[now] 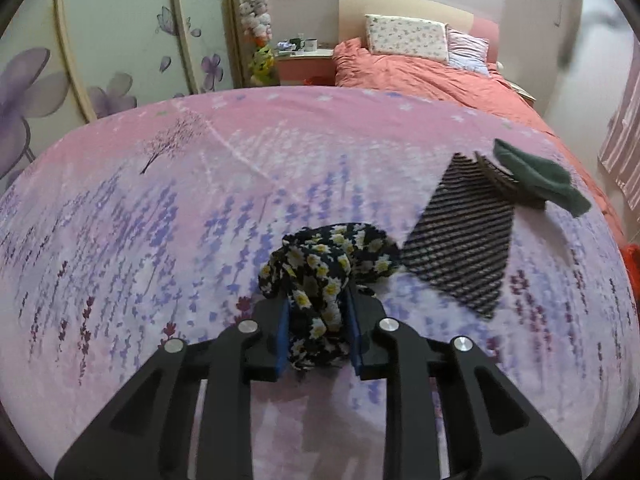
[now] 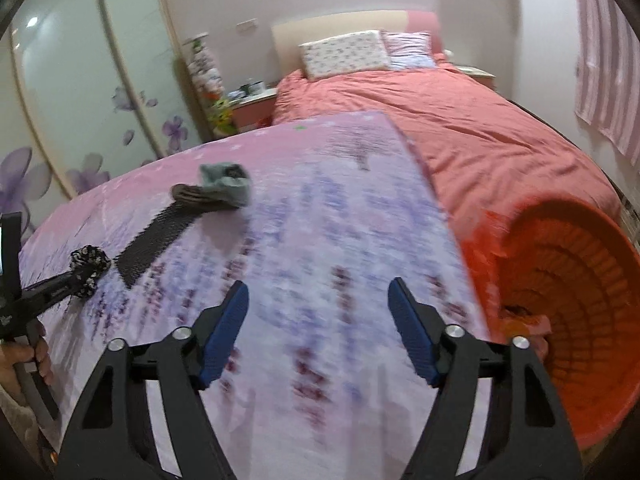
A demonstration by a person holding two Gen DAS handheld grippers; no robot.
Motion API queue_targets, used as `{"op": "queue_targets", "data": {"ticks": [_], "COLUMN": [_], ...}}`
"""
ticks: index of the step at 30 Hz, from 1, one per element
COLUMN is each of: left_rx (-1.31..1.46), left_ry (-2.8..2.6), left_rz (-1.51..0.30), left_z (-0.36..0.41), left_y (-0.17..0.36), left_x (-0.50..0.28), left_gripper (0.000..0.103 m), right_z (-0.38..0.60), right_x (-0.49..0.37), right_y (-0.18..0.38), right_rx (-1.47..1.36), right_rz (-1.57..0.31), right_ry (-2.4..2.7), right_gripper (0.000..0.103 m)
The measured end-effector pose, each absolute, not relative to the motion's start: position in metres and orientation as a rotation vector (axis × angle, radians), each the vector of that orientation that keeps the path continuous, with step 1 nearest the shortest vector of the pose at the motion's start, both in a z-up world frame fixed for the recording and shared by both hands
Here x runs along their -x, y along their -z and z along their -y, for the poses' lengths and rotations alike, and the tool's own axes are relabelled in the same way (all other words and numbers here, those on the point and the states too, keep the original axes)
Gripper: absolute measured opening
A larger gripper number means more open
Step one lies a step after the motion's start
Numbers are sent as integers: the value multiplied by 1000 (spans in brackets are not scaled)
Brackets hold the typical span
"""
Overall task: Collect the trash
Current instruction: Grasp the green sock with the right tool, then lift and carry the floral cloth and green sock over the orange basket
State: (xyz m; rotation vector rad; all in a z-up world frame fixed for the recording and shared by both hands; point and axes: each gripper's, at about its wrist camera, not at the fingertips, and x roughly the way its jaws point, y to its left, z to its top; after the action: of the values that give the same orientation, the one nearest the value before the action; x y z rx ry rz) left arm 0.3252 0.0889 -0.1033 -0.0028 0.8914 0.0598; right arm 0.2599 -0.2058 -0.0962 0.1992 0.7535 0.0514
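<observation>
— Daisy-print cloth (image 1: 320, 276) pinched in left gripper (image 1: 316, 332), just above the lavender-print sheet (image 1: 160, 200) — bunched, trailing end loose.
— Could slip out or snag on the striped cloth (image 1: 460, 240) nearby (thin hold). Right gripper (image 2: 318, 328) spread, empty, beside the orange basket (image 2: 580, 280).

Both tools angled downward, one gripping, one empty

The left tool (image 1: 316, 324) has its blue pads (image 1: 282, 340) pressed on a bunched flowered cloth (image 1: 320, 276). The right tool (image 2: 318, 328) has its pads (image 2: 224, 332) spread apart with nothing between them. A hand (image 2: 20, 360) grips the left tool's handle at the frame edge.
</observation>
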Motion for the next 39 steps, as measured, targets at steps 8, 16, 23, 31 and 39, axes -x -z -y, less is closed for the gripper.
{"op": "queue_targets", "data": {"ticks": [8, 16, 23, 31, 39], "left_rx": [32, 33, 44, 45, 41], "left_ry": [-34, -41, -37, -38, -39], "left_rz": [-900, -900, -898, -899, -899], "left_z": [-96, -97, -99, -100, -101], "left_y": [110, 111, 111, 111, 111], "left_x": [-331, -332, -332, -332, -332], "left_gripper": [28, 30, 30, 30, 30], "right_z": [168, 149, 154, 166, 160], "right_x": [-325, -374, -328, -259, -275], "right_y": [92, 102, 95, 94, 100], "right_rx": [-221, -213, -212, -173, -184], "right_rz": [-778, -839, -789, -807, -821], "right_ry": [-106, -103, -111, -170, -154], "right_gripper": [58, 29, 11, 25, 58]}}
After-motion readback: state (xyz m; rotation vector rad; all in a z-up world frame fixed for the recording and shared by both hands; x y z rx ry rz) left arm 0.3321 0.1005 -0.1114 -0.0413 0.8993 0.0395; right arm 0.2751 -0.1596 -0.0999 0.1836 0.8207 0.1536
